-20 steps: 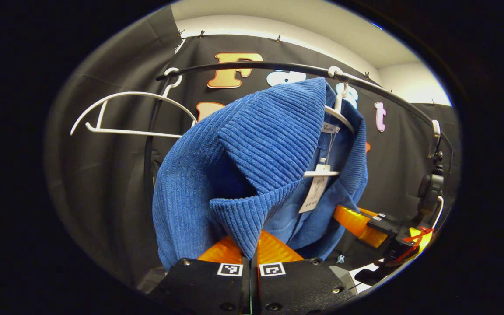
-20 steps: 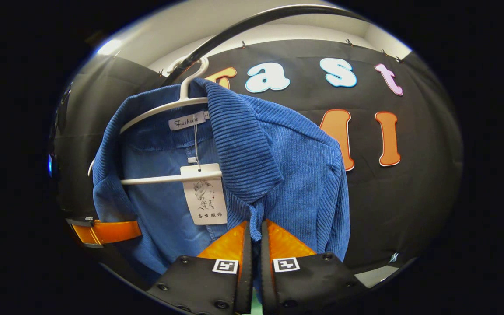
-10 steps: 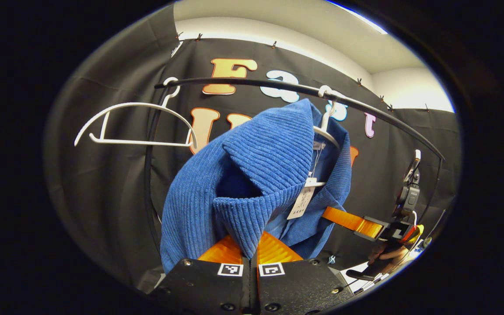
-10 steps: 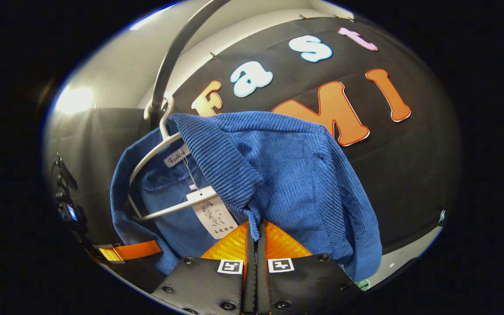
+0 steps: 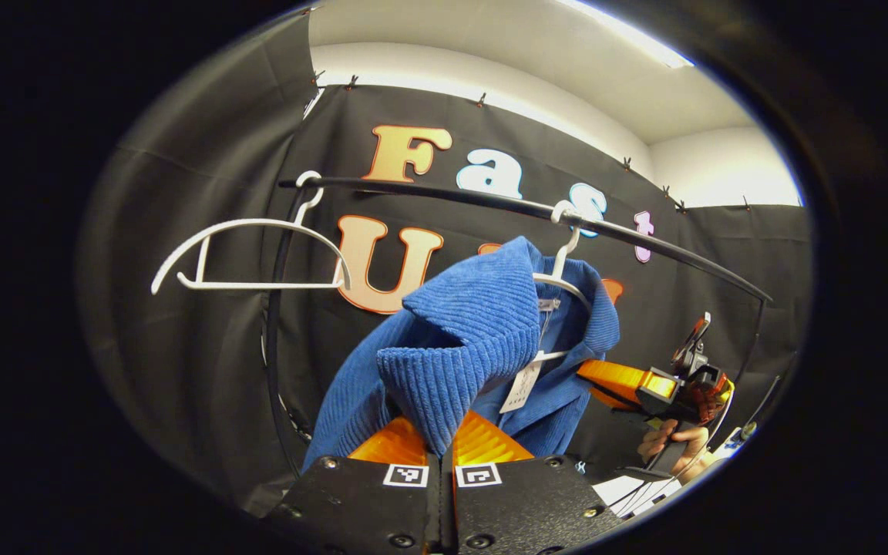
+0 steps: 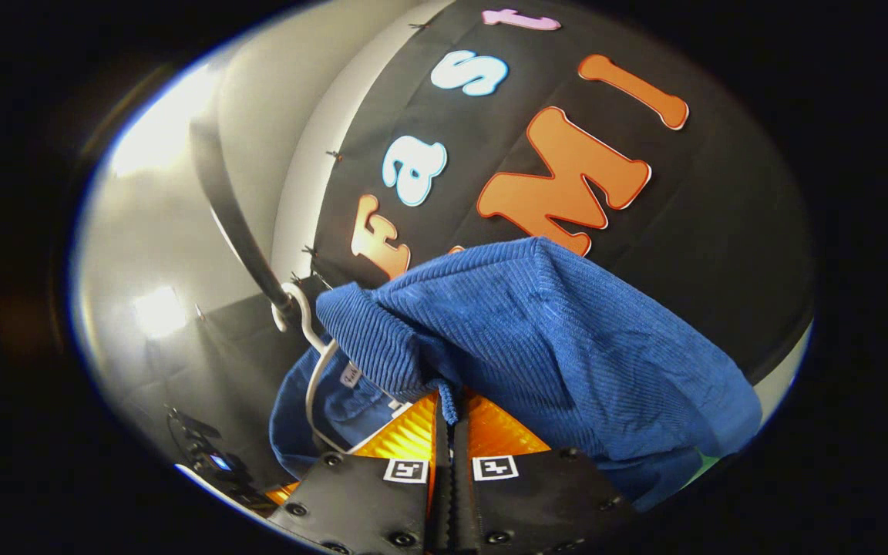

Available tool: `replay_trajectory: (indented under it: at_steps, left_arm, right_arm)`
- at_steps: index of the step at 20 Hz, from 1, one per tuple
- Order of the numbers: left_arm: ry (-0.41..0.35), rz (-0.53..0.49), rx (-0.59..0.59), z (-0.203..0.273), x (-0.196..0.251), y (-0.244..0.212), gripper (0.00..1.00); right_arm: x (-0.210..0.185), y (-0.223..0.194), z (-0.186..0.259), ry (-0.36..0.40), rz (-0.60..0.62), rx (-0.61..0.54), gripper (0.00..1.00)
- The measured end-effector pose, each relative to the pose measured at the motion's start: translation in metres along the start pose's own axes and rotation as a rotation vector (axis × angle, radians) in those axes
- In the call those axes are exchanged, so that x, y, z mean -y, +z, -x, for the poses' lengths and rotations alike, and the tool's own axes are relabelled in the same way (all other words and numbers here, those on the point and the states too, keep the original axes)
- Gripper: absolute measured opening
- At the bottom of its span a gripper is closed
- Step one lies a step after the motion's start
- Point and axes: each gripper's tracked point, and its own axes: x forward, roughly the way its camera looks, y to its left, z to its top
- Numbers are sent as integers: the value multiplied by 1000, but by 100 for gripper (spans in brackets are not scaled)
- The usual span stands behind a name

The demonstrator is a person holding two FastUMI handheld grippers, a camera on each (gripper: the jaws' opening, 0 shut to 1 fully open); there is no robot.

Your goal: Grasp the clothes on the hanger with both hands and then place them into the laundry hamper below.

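Left gripper (image 5: 442, 443) with jaws pressed together, pointing upward; right gripper (image 6: 450, 416) likewise clamped (seen across in the left gripper view, gripped by a hand (image 5: 671, 445)).

The blue jacket (image 5: 459, 339) is ribbed corduroy cloth, soft and matt, with a paper tag (image 5: 521, 384) – its hanger (image 5: 563, 266) and the bare hanger (image 5: 251, 254) are smooth white plastic, the rail (image 5: 490, 202) glossy black, the gripper fingers (image 6: 490, 428) ridged, shiny orange plastic
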Motion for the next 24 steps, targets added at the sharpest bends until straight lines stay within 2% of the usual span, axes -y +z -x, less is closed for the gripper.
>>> replay_trajectory:
  at_steps: [6, 10, 12, 15, 20, 24]
  left_arm:
    - [5, 46, 40, 9, -19, 31, 0]
    - [-19, 134, 52, 15, -28, 47, 0]
    - [-20, 146, 55, 16, -34, 52, 0]
    - [-15, 114, 53, 20, -42, 60, 0]
    - [11, -26, 59, 22, -51, 78, 0]
    - [15, -46, 89, 21, -56, 97, 0]
  right_arm:
    - [-14, 44, 3, 97, -163, 74, 7]
    - [-14, 60, 4, 97, -160, 94, 7]
    - [-16, 74, 5, 109, -182, 114, 7]
    - [-16, 96, 6, 111, -190, 152, 7]
    - [-15, 117, 4, 97, -169, 172, 7]
    - [-8, 126, -4, 67, -172, 162, 7]
